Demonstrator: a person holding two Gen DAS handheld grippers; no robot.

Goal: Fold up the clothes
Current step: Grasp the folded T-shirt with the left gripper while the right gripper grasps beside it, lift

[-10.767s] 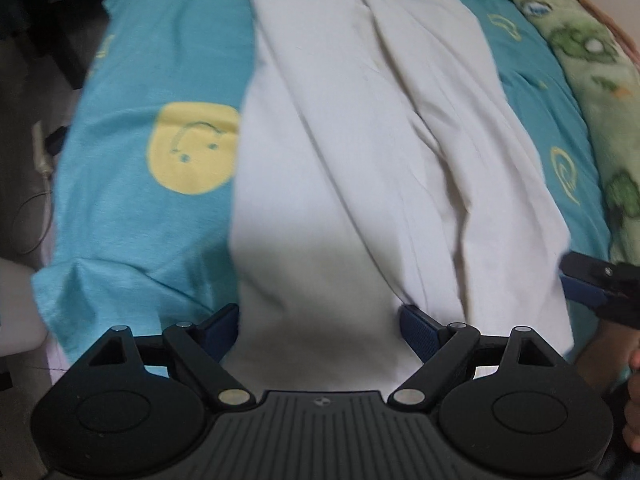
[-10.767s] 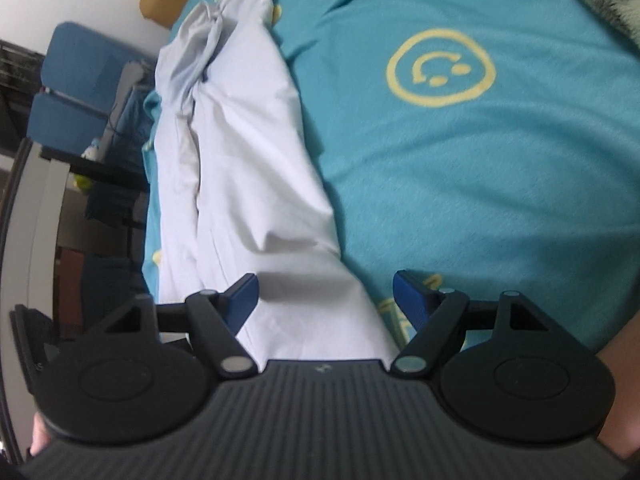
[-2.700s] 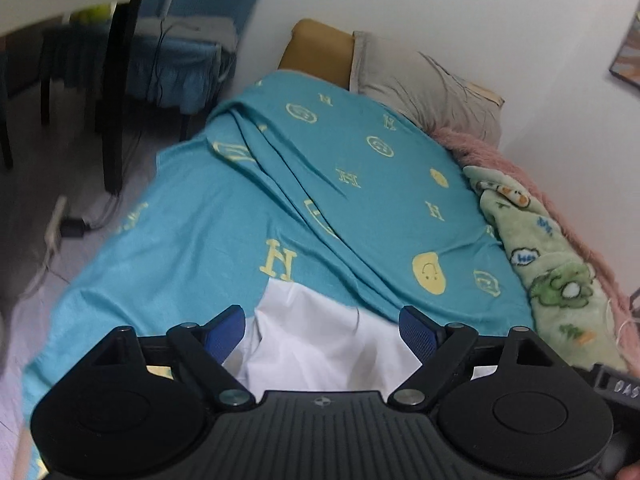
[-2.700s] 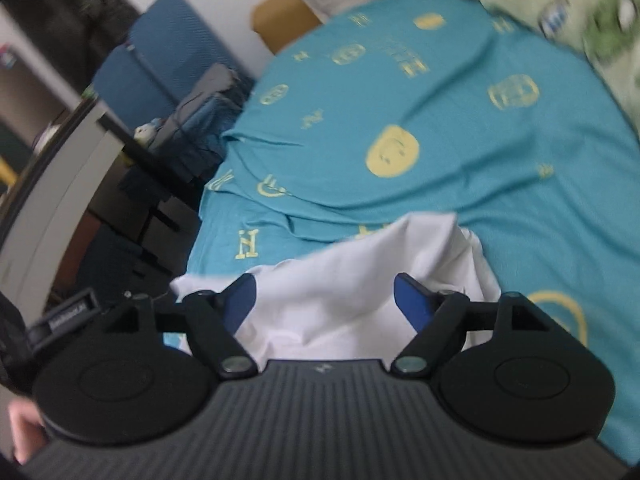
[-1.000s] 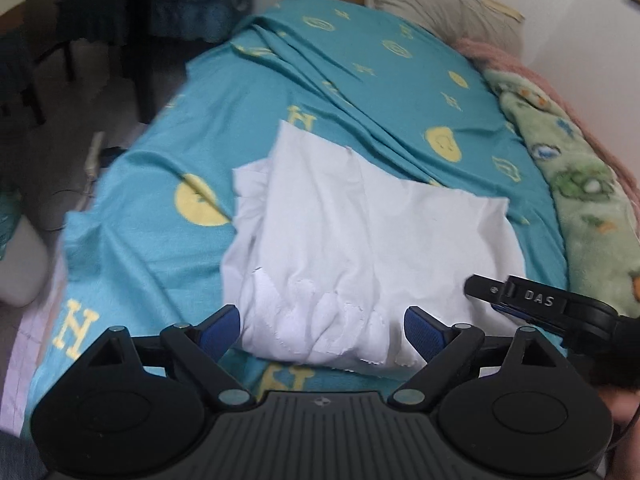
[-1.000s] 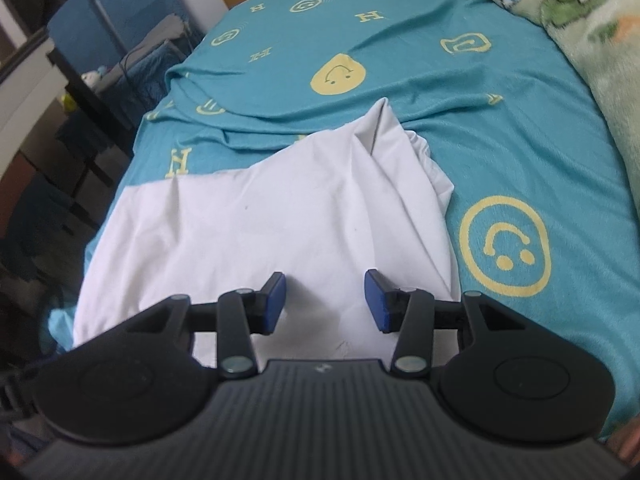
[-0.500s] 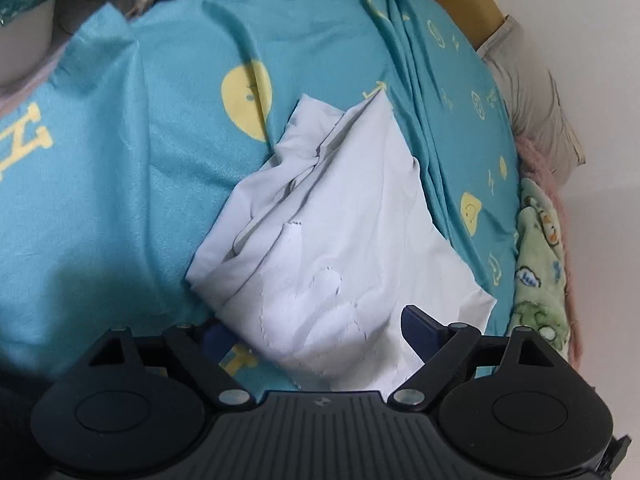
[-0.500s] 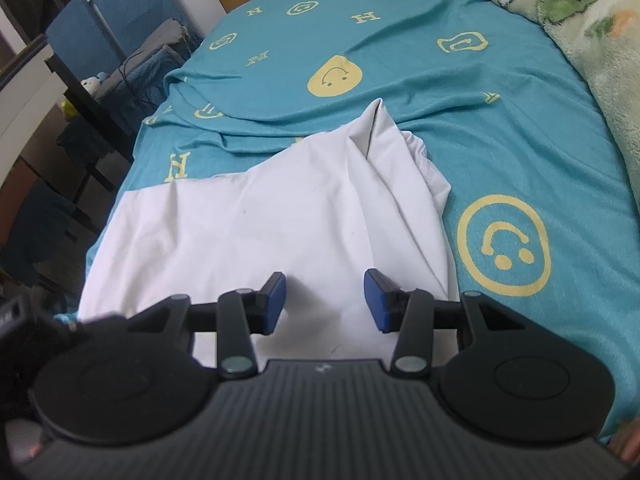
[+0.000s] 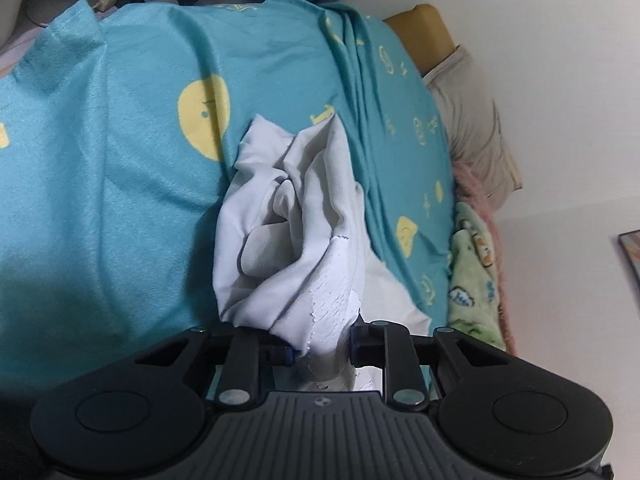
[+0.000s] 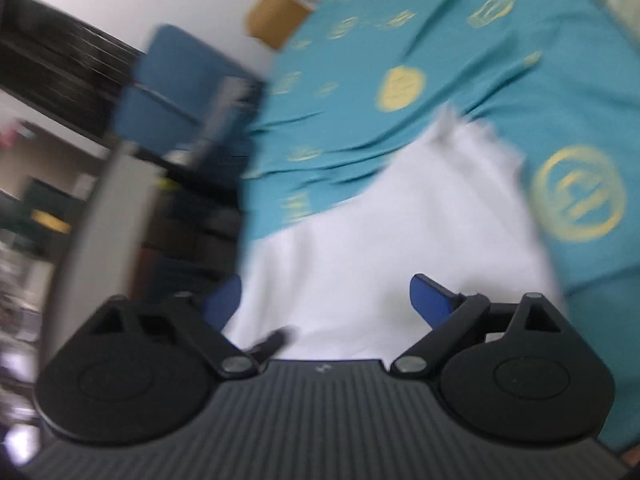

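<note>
Left tongs (image 9: pixel 320 346) clenched on a bunched edge of the white garment (image 9: pixel 288 220); cloth rucked into folds, trailing away over the teal bedsheet (image 9: pixel 120 180). Right tongs (image 10: pixel 326 300) released, fingers spread wide above the garment (image 10: pixel 400 232), which lies on the bed. Right view motion-blurred. Green blanket (image 9: pixel 474 276) along far bed edge.

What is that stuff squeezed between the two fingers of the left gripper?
A bunched fold of the white garment, pinched by the left gripper. The left wrist view shows it, with the rest trailing over the teal sheet.
</note>
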